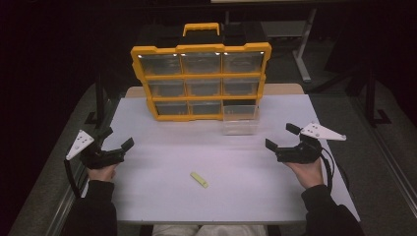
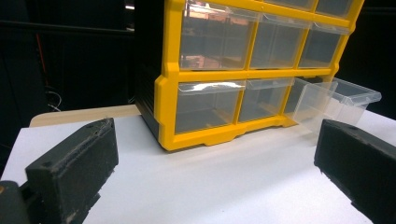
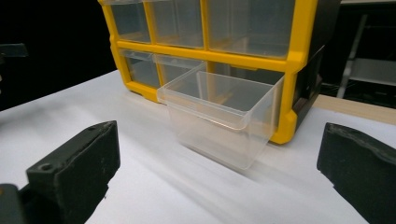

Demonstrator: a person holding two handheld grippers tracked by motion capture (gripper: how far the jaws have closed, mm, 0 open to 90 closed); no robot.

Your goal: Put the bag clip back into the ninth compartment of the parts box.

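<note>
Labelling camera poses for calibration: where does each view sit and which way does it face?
High view: above the person's side, looking forward and down on the table; forearms, left claw, right claw.
Left gripper view: on the left claw, facing the yellow cabinet.
Right gripper view: on the right claw, facing the pulled-out clear drawer.
All share cabinet and drawer.

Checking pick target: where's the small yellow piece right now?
In the high view the small yellow piece lies flat on the white table, near its front centre, between the two grippers and well in front of the pulled-out clear drawer.
</note>
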